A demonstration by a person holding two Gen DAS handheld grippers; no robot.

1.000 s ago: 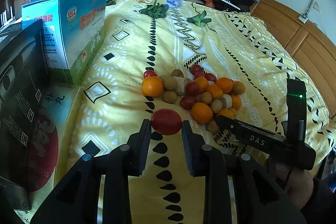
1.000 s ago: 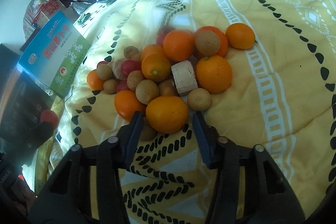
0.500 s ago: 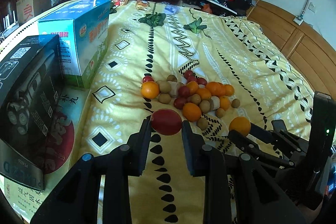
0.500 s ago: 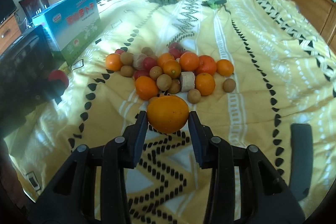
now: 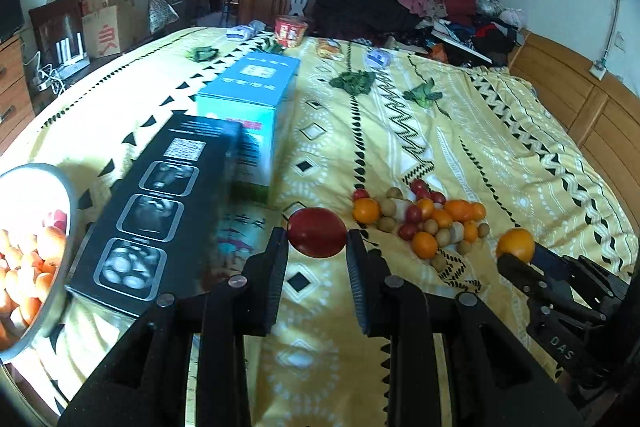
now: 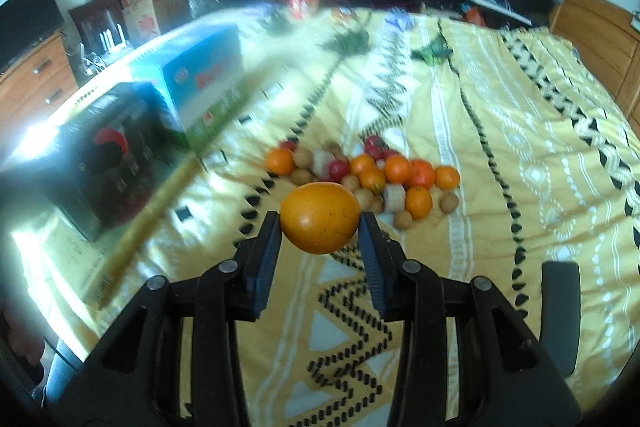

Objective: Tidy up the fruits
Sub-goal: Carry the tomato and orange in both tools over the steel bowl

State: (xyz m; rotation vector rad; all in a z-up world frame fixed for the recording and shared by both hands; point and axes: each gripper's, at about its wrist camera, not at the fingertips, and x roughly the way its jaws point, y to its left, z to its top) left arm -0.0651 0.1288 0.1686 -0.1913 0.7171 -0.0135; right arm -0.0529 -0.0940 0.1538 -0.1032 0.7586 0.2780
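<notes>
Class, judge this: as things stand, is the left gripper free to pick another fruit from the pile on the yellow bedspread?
Probably not yet. The left gripper is shut on a round red fruit, so it has no room for another. The pile of small fruits lies unobstructed ahead to its right, reachable once that fruit is dropped.

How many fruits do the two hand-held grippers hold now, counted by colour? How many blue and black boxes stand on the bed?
Red fruit, in left hand-held gripper: 1
Orange fruit, in right hand-held gripper: 1
Blue box: 1
Black box: 1
Total: 4
</notes>
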